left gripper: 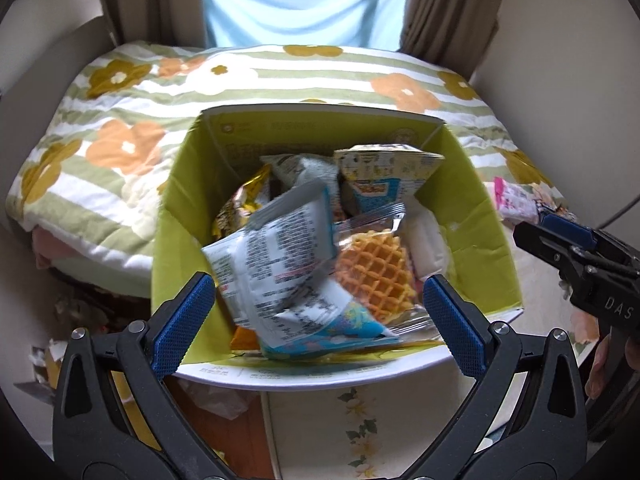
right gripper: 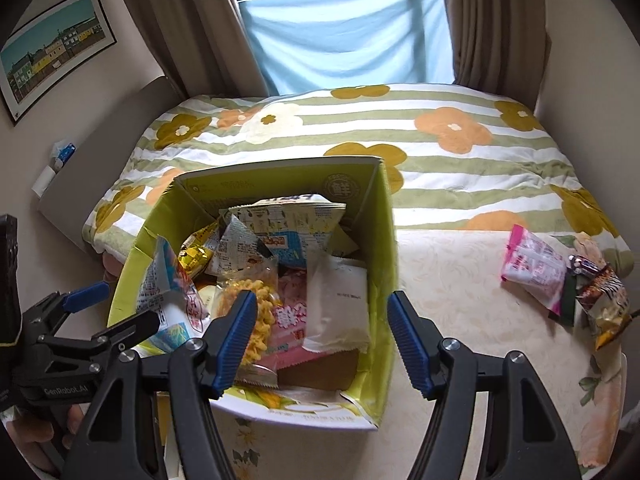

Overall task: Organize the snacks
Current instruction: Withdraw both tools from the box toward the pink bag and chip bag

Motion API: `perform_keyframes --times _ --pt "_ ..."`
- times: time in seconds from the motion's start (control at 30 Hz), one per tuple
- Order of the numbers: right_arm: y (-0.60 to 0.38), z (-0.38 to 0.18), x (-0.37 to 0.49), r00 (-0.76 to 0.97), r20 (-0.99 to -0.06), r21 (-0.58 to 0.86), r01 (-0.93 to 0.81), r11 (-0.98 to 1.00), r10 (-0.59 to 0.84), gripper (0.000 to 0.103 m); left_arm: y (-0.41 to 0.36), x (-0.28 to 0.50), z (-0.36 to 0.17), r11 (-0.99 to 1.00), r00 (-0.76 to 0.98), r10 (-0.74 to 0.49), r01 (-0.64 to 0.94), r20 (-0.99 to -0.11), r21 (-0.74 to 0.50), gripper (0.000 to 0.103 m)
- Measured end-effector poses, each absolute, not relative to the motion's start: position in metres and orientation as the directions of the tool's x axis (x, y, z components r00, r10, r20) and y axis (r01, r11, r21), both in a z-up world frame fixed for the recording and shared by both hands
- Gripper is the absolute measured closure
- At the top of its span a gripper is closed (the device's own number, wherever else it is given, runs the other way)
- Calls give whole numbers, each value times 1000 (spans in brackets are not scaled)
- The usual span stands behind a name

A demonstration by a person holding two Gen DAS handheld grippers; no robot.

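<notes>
A green cardboard box (left gripper: 480,208) (right gripper: 380,216) stands on the table, filled with several snack packets. My left gripper (left gripper: 318,320) is open just above the box's near edge; a white and blue packet (left gripper: 280,264) lies blurred between its fingers, not pinched. A waffle packet (left gripper: 376,268) lies beside it. My right gripper (right gripper: 322,340) is open and empty over the box's near right part, above a white packet (right gripper: 340,308). A pink packet (right gripper: 532,268) and a brown-and-yellow packet (right gripper: 604,304) lie on the table at the right.
A bed with a flowered, striped blanket (right gripper: 440,160) lies behind the table. Curtains and a blue cloth (right gripper: 344,36) hang at the window. A framed picture (right gripper: 52,52) hangs on the left wall. The table wears a pale flowered cloth (right gripper: 460,272).
</notes>
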State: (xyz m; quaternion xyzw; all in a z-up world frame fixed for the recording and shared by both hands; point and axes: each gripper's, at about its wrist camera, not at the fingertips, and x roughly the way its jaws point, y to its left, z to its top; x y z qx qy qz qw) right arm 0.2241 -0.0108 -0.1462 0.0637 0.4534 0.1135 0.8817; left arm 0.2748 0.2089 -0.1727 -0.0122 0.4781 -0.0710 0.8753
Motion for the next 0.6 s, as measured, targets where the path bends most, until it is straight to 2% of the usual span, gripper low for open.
perform_keyframes --times 0.2,0.27,0.3,0.43,0.5,0.6 --pt "-44 -142 198 585 -787 190 -73 979 196 38 177 275 -165 974 533 -198 200 -823 -105 0" --pt "-59 -141 191 596 -783 182 -54 982 177 19 164 275 -162 970 531 -212 218 -820 -110 0" --pt "-67 -140 188 600 -781 181 -47 982 173 14 158 275 -161 968 529 -220 225 -820 -114 0" --pt "-107 -140 178 621 -772 160 -10 987 132 10 127 277 -156 959 522 -239 258 -818 -116 0" --pt "-127 -143 174 627 -772 136 -1 991 107 3 107 279 -154 957 522 -239 267 -819 -109 0" --pt "-160 -150 172 626 -775 112 4 994 85 2 73 284 -154 954 510 -248 274 -823 -118 0"
